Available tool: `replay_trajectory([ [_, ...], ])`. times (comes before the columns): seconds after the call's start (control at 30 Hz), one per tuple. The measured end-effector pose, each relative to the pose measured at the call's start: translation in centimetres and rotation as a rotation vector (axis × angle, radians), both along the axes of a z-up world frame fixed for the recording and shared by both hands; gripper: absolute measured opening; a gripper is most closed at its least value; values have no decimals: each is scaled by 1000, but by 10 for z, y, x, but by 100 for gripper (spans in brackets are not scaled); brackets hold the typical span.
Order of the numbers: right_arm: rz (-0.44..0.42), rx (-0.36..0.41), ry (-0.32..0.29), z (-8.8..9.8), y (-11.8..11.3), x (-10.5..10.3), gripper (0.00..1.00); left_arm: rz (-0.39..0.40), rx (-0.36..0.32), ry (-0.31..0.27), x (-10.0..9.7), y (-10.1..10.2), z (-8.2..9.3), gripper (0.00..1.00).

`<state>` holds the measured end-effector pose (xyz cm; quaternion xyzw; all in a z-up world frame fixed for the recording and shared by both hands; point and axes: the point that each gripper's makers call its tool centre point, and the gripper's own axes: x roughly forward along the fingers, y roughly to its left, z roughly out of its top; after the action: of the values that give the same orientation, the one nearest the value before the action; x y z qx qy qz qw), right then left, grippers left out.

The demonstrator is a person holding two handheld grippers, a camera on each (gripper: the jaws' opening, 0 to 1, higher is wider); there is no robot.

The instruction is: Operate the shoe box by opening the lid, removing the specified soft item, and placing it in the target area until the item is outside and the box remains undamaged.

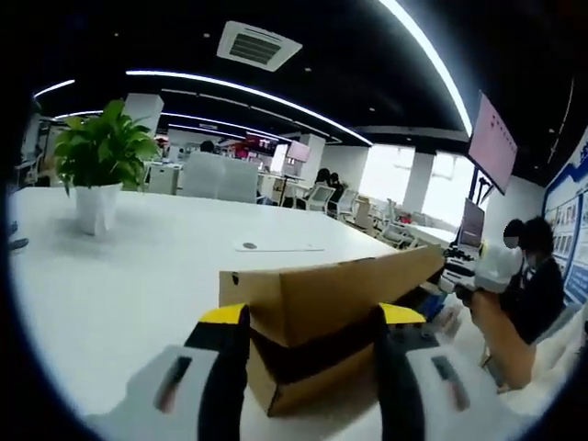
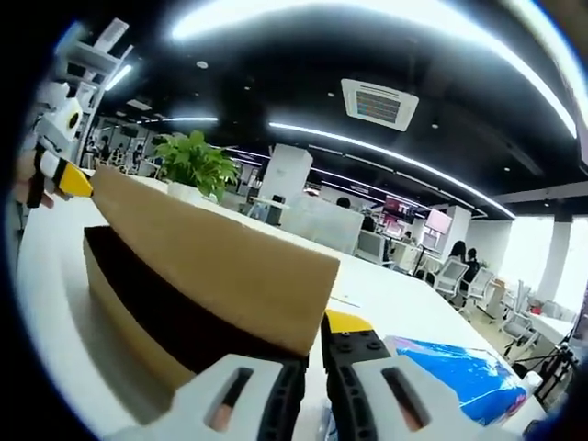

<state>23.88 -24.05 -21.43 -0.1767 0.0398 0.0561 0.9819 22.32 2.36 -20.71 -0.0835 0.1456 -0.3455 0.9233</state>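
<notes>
A brown cardboard shoe box stands on the white table with its lid raised on edge over a dark inside. My left gripper is open, its yellow-tipped jaws standing either side of the box's near end. In the right gripper view the lid slants up from the box. My right gripper is shut on the lid's near corner. The left gripper shows at the lid's far end, held by a hand. What lies inside the box is hidden.
A potted green plant stands at the table's far left, also the plant behind the lid. A blue flat sheet lies on the table right of the box. A seated person is beyond the table's right edge, with office desks behind.
</notes>
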Motion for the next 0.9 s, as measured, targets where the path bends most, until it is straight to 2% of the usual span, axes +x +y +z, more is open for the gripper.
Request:
replay_trajectory([
  [0.1,15,-17,4,-1,0,-1,4,1,3,4,0,0,0,55],
  [0.27,69,19,35,0,5,-2,8,3,-7,13,2,3,2,55],
  [0.33,131,44,67,-2,13,-4,16,5,-15,14,3,3,3,55],
  [0.37,178,105,112,-6,21,-7,21,8,-20,29,5,3,2,55],
  [0.43,222,144,139,-7,28,-9,33,5,-8,29,5,3,0,55],
  [0.57,257,153,146,-8,31,-11,42,9,-6,30,4,4,0,55],
  [0.6,286,196,154,-7,36,-12,45,10,-8,29,5,5,0,55],
  [0.7,327,216,172,-7,39,-14,52,8,-8,32,5,6,0,55],
  [0.77,386,241,195,-9,48,-18,62,10,-5,36,6,6,0,55],
  [0.8,398,289,211,-9,50,-19,65,10,5,36,7,7,-2,55],
  [0.9,401,305,204,-7,48,-20,67,10,2,34,7,7,-3,55],
])
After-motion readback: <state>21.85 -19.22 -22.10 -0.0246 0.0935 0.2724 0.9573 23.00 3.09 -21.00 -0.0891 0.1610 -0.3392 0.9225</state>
